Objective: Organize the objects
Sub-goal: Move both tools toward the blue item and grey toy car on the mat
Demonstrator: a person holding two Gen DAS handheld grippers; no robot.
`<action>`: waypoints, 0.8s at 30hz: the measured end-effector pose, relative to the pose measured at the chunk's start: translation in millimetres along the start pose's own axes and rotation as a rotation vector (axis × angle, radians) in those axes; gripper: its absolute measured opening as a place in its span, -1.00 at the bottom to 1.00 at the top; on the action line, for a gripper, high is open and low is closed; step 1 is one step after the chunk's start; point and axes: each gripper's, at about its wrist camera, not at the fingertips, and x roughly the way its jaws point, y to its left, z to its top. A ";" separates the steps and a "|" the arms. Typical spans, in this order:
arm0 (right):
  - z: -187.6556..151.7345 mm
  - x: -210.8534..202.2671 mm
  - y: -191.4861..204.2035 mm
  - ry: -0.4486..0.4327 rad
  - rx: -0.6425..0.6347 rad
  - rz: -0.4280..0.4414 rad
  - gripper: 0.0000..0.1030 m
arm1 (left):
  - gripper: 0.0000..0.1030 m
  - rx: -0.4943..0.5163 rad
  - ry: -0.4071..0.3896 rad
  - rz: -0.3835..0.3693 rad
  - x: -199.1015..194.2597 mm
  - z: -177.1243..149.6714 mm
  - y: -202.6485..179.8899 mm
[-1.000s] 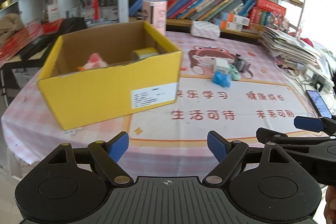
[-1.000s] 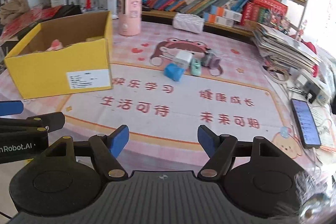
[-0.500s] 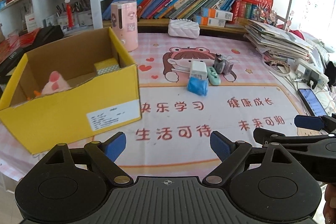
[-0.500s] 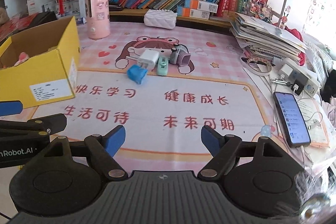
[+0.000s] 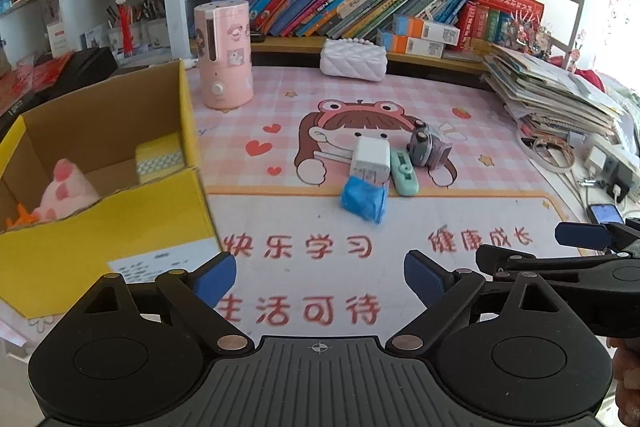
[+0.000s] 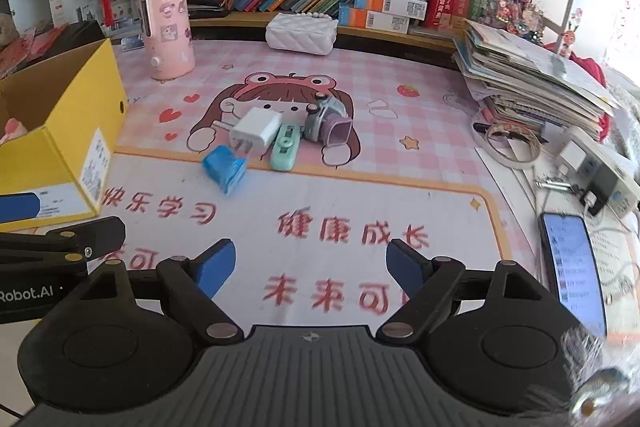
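Both grippers hang empty, jaws opening with nothing between them: left gripper (image 5: 319, 277) bottom center of its view, right gripper (image 6: 311, 265) likewise. The 4 leftover bits sit bunched mid-frame: blue block (image 5: 363, 199), white charger (image 5: 371, 159), mint clip (image 5: 404, 171), toy camera (image 5: 425, 147), all touching or nearly. Yellow box (image 5: 100, 231) is at the left edge. Risk imo: grabbing 1 nudges its neighbours, or a finger snags the charger's prongs.

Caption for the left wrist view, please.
Left gripper, empty and opening, faces blue packet, white charger, and mint case beside yellow box.
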 end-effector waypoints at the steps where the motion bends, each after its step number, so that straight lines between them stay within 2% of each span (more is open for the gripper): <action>1: 2.6 3.5 -3.4 0.001 -0.002 0.006 0.59 | 0.81 -0.003 0.001 0.006 2.9 2.2 -2.6; 14: 28.6 42.5 -37.1 0.020 -0.042 0.099 0.59 | 0.81 -0.050 0.016 0.083 27.3 18.5 -28.5; 24: 39.1 73.2 -62.9 0.042 -0.033 0.117 0.50 | 0.81 -0.073 0.063 0.089 44.5 18.2 -42.5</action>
